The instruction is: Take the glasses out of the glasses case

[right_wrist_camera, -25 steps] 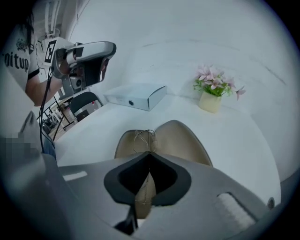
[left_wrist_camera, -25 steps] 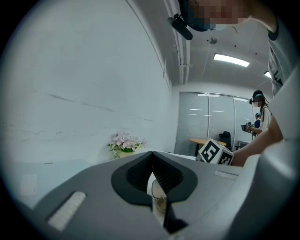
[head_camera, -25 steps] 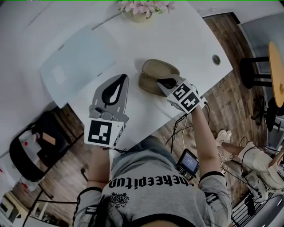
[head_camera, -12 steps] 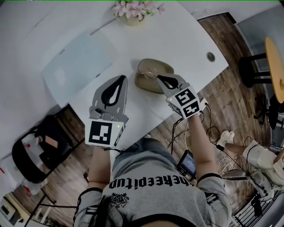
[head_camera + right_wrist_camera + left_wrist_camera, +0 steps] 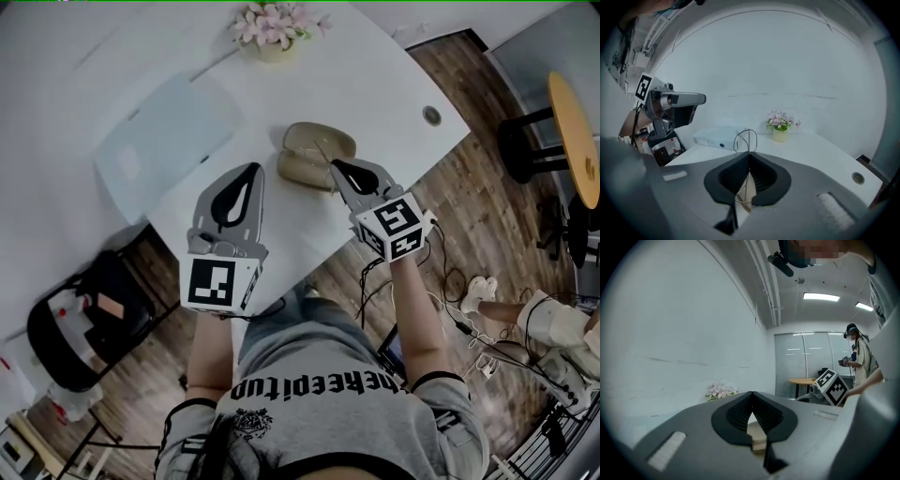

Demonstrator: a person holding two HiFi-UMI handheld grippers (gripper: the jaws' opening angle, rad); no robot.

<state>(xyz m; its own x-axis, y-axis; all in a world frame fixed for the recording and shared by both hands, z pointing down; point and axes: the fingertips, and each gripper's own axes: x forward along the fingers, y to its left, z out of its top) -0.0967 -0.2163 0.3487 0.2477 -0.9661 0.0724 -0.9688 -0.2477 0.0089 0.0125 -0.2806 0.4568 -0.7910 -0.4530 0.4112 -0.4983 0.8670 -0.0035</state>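
change: right gripper (image 5: 335, 167) is drawing back off the case (image 5: 309, 155) toward the person since a second ago; its tips are now sitting at the case's near-right edge instead of over it.
right gripper: jaws are pinching flat on the glasses (image 5: 748, 140); the thin wire frame is sticking up past the tips and hanging down behind them.
left gripper (image 5: 253, 170): jaws are pressing together with nothing between them; it is being held over the table (image 5: 394, 84), beside the right gripper and apart from it.
case: lying open on the table, just ahead of the right jaws, ahead and to the right of the left jaws.
flowers (image 5: 275, 26): standing well beyond both grippers.
box (image 5: 164, 141): lying ahead and to the left of the left gripper.
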